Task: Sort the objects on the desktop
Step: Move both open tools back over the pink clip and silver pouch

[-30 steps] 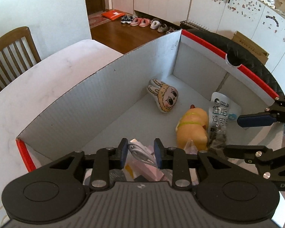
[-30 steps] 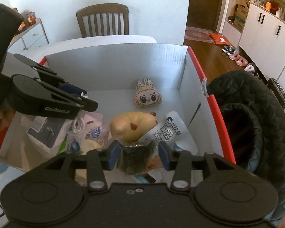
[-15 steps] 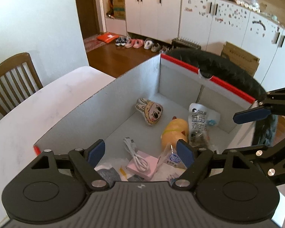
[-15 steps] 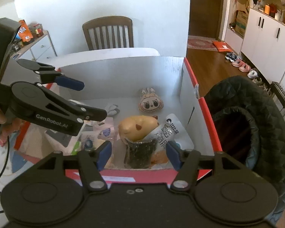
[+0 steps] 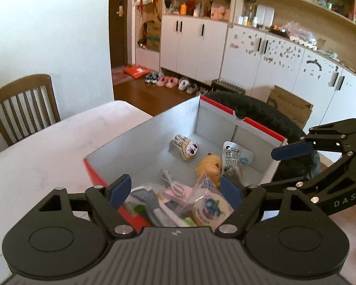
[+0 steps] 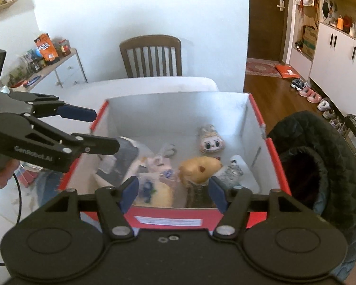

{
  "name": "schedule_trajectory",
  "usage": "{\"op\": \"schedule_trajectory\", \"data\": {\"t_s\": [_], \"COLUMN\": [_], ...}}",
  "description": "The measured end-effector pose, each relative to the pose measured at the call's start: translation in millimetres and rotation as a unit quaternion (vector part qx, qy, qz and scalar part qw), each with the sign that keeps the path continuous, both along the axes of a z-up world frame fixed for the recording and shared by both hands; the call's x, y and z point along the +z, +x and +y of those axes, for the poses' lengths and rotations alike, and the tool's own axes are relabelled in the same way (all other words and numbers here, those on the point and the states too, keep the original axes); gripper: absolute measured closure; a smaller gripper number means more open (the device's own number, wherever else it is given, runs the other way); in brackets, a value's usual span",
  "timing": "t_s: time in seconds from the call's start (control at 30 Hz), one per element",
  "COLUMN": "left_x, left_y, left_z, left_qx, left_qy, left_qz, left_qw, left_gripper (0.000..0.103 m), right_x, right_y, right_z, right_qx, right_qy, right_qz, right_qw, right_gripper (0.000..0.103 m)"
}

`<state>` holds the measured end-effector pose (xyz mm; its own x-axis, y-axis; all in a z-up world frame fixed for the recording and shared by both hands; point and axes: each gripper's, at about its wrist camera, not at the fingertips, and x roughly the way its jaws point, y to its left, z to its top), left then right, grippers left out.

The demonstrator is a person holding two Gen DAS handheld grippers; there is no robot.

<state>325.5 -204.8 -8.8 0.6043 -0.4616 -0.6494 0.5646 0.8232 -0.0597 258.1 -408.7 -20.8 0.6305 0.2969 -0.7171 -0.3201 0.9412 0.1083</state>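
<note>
A red-rimmed cardboard box [image 5: 144, 140] [image 6: 258, 123] on the white table holds the sorted items: a rabbit-face plush [image 5: 186, 147] [image 6: 211, 140], a yellow plush toy [image 5: 208, 168] [image 6: 199, 168], a white snack pouch [image 5: 233, 155], a pink box with a white cable [image 5: 176, 190] and a clear-wrapped pastry [image 5: 207, 207] [image 6: 154, 193]. My left gripper [image 5: 176, 190] [image 6: 102, 130] hangs open above the box's near end, nothing between its fingers. My right gripper [image 6: 173, 196] [image 5: 280, 166] is above the box's near wall, its jaws opening, apart from the dark packet [image 6: 198, 194] below.
A wooden chair [image 6: 152, 57] [image 5: 23, 104] stands at the table's far side. A black quilted jacket [image 6: 320, 166] [image 5: 261, 116] hangs beside the box. White cabinets [image 5: 261, 54], a row of shoes [image 5: 173, 83] and a cluttered side shelf [image 6: 42, 64] line the room.
Both grippers opened, let go of their items in the box, and rose back away from it. The cable with pink box and the dark packet now lie in the box.
</note>
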Motion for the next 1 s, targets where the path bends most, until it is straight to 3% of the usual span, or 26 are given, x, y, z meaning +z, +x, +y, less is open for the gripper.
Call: {"op": "schedule_trajectory", "data": {"t_s": [0.3, 0.43, 0.73, 1.0], "left_x": [5.8, 2.3, -24.3, -59.7], "left_y": [-30.6, -43.0, -62.4, -69.4], "left_z": [82.3, 124.9, 204.1, 228.6], "left_qx": [0.011, 0.019, 0.036, 0.038], "left_qy": [-0.033, -0.034, -0.021, 0.003], "left_qz": [0.003, -0.004, 0.009, 0.032], "left_qw": [0.9994, 0.9992, 0.9991, 0.9987], "left_gripper": [0.016, 0.0, 0.0, 0.0], "right_x": [10.9, 10.4, -5.3, -18.0], "right_y": [-26.8, -35.2, -48.6, -49.4], "right_z": [64.3, 97.2, 159.8, 199.2], "right_qx": [-0.003, -0.006, -0.007, -0.011], "right_qy": [0.005, 0.012, 0.011, -0.007], "right_qz": [-0.011, -0.013, -0.002, 0.009], "right_qw": [1.0, 1.0, 1.0, 1.0], "right_gripper": [0.026, 0.022, 0.022, 0.022]}}
